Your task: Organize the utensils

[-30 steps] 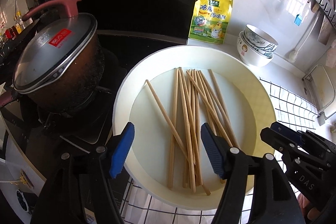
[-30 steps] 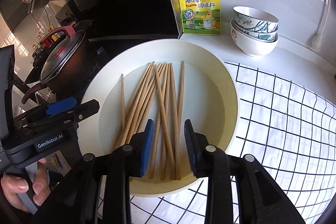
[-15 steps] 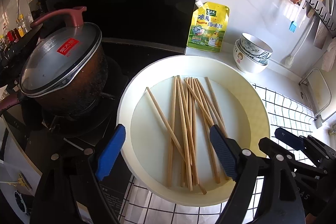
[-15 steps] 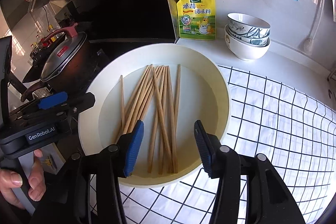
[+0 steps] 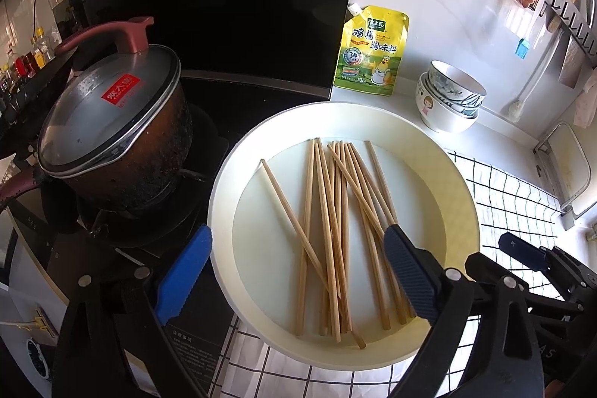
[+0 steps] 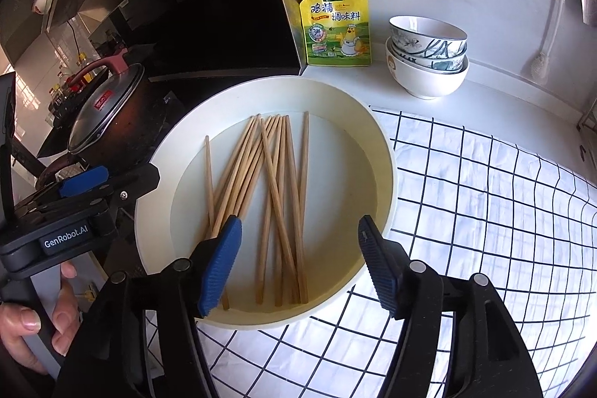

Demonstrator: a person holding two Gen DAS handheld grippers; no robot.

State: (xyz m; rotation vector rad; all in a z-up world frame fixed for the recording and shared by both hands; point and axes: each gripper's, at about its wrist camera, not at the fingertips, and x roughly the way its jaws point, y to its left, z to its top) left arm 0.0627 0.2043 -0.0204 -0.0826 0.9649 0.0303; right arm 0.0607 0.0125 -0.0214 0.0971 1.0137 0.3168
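The left gripper (image 5: 298, 275) hangs over the near edge of the cream basin (image 5: 459, 181) with its jaws spread wide and nothing gripped; they have just been opening, and the blue pads stand clear above the wood. One pad sits outside the basin's near-left rim, the other over the near-right part of its floor. The right gripper (image 6: 300, 265) is poised over the same near edge, its jaws also parted, less widely, and also just opening, with no stick pressed between them.

The wooden chopsticks (image 5: 328, 226) lie loose on the flat floor of the basin, most of them in a rough fan that runs from near rim to far rim, several crossing one another; a single stick lies a little apart on the side of the basin nearest the stove. In the right wrist view the chopsticks (image 6: 276, 196) show between the two blue pads.

The basin rests partly on a white cloth with a dark grid (image 6: 485, 211) spread over the counter. Just beyond the basin's far rim a yellow seasoning pouch (image 5: 371, 53) leans against the wall, and beside it stands a stack of bowls (image 5: 449, 99). Beside the basin, on the stove, sits a dark pot with a glass lid (image 5: 112, 122). A hand (image 6: 33, 323) grips the left gripper's handle.
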